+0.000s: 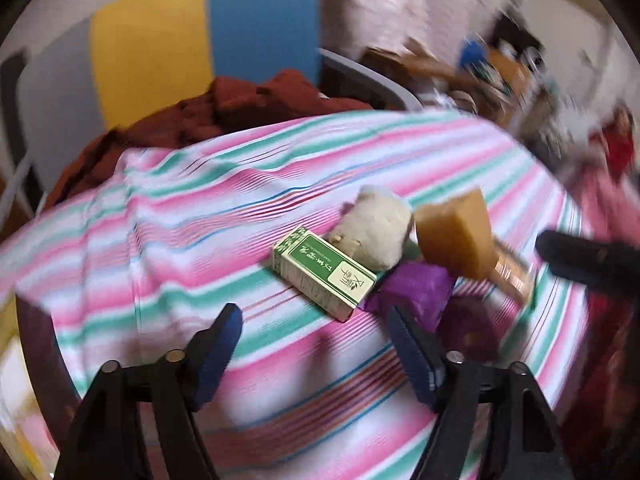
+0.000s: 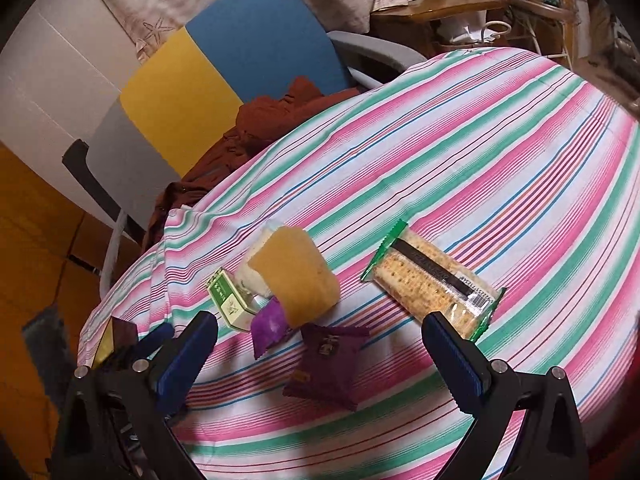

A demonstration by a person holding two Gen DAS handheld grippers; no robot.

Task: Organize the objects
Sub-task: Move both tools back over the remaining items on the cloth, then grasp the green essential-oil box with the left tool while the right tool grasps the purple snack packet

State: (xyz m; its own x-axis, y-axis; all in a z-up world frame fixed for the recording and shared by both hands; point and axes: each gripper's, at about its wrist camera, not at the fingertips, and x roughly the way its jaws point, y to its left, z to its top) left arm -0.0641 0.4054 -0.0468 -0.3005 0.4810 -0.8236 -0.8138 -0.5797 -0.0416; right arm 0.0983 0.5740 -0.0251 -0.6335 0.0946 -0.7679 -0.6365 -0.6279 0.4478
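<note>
A small pile lies on the striped tablecloth [image 1: 208, 216]: a green and white box [image 1: 324, 272], a beige lump [image 1: 374, 232], an orange-yellow block [image 1: 456, 236], a bright purple packet [image 1: 412, 288] and a dark purple packet [image 1: 472, 332]. My left gripper [image 1: 314, 316] is open just short of the green box, holding nothing. In the right wrist view my right gripper [image 2: 320, 322] is open above the dark purple packet [image 2: 332, 360]. The green box [image 2: 230, 300], yellow block [image 2: 296, 276] and a cracker pack [image 2: 432, 284] lie beyond it.
A chair [image 2: 256, 36] with blue, yellow and grey panels stands at the table's far side, with a rust-red cloth [image 2: 276, 116] heaped on it. Cluttered wooden furniture [image 2: 436, 4] fills the back right. The left gripper's blue finger [image 2: 156, 340] shows by the table's left edge.
</note>
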